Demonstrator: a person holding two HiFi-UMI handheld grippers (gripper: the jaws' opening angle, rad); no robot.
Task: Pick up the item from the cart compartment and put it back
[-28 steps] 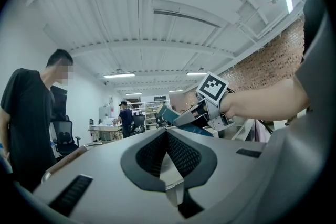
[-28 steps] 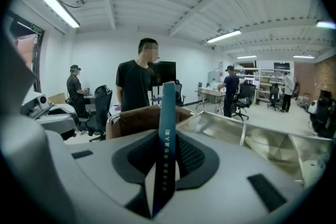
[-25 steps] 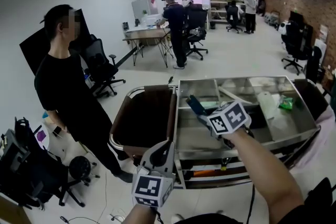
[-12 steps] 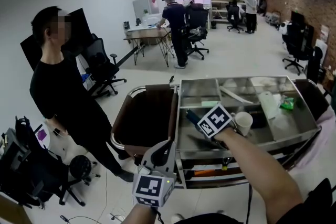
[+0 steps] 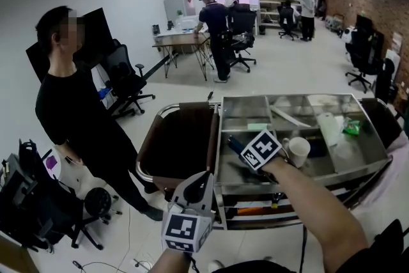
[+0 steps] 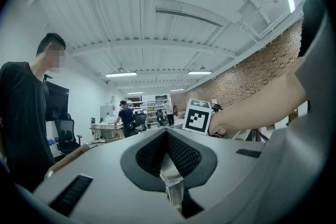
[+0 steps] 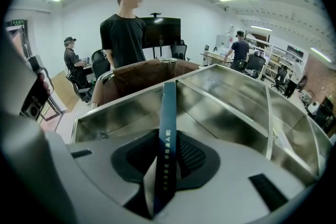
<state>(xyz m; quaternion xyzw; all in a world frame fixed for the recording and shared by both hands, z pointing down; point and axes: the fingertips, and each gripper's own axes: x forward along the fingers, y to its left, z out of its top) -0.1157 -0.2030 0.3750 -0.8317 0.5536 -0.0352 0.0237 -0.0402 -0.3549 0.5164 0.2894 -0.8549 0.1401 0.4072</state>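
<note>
**One pack in the right fingers, over the cart**

The right gripper (image 5: 238,145) points down into a steel compartment of the cart (image 5: 220,128). Its fingers are closed on one thin blue pack (image 7: 168,113), which stands edge-on between the pads and sticks out past the fingertips. The jaws have just been opening a little, with the pack between them. Bare compartment floor lies just ahead of the fingertips. One white cup (image 5: 298,150) stands near those fingers on their right, and one brown bag (image 5: 179,140) hangs on their left. The left gripper (image 5: 203,177) is level, its two fingers pressed together on nothing, short of the cart. Three people (image 5: 67,105) stand well beyond both sets of fingers.
</note>
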